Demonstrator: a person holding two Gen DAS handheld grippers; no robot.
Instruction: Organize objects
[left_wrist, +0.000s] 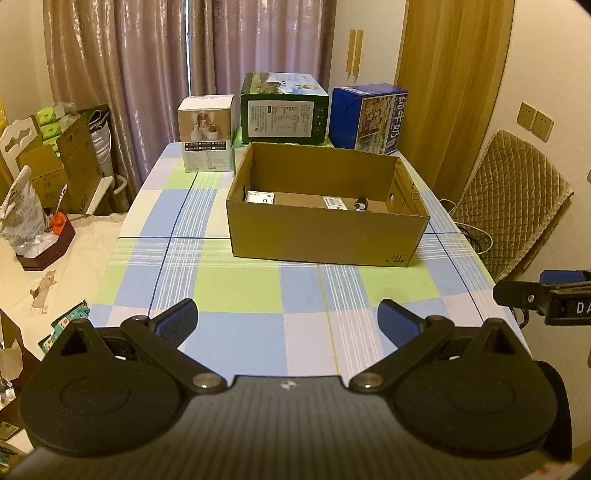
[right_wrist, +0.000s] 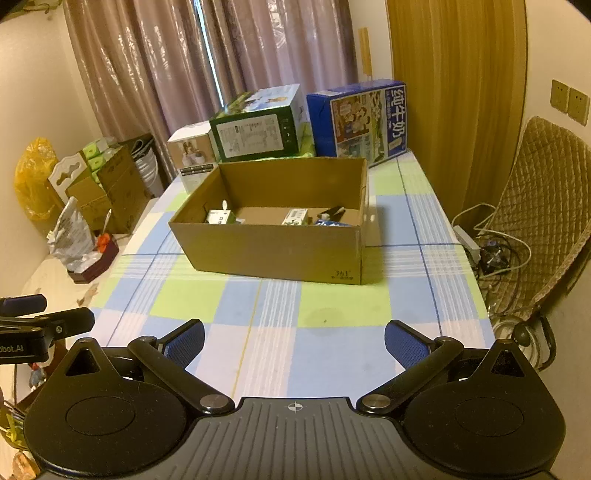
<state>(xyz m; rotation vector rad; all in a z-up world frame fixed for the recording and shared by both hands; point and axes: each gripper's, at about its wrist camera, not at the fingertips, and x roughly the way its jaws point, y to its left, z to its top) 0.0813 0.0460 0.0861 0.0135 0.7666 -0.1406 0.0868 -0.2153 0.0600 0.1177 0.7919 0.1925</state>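
An open brown cardboard box (left_wrist: 325, 240) (right_wrist: 273, 254) stands in the middle of the checked tablecloth. Inside it lie a small white-and-green carton (left_wrist: 259, 198) (right_wrist: 218, 217), another small labelled pack (left_wrist: 335, 202) (right_wrist: 294, 216) and a dark object (left_wrist: 361, 203) (right_wrist: 332, 213) near the right wall. My left gripper (left_wrist: 288, 321) hovers open over the table's near edge, nothing between its fingers. My right gripper (right_wrist: 294, 341) is also open and empty, level with it. Each gripper's tip shows at the side of the other's view: the right gripper (left_wrist: 543, 299), the left gripper (right_wrist: 40, 325).
Three boxes line the far table edge: white (left_wrist: 207, 133), green (left_wrist: 284, 110), blue milk carton box (left_wrist: 369, 118). A padded chair (left_wrist: 513, 206) and cables stand right. Cardboard cartons (left_wrist: 62, 162), a bag and a tissue holder (left_wrist: 40, 243) sit on the left.
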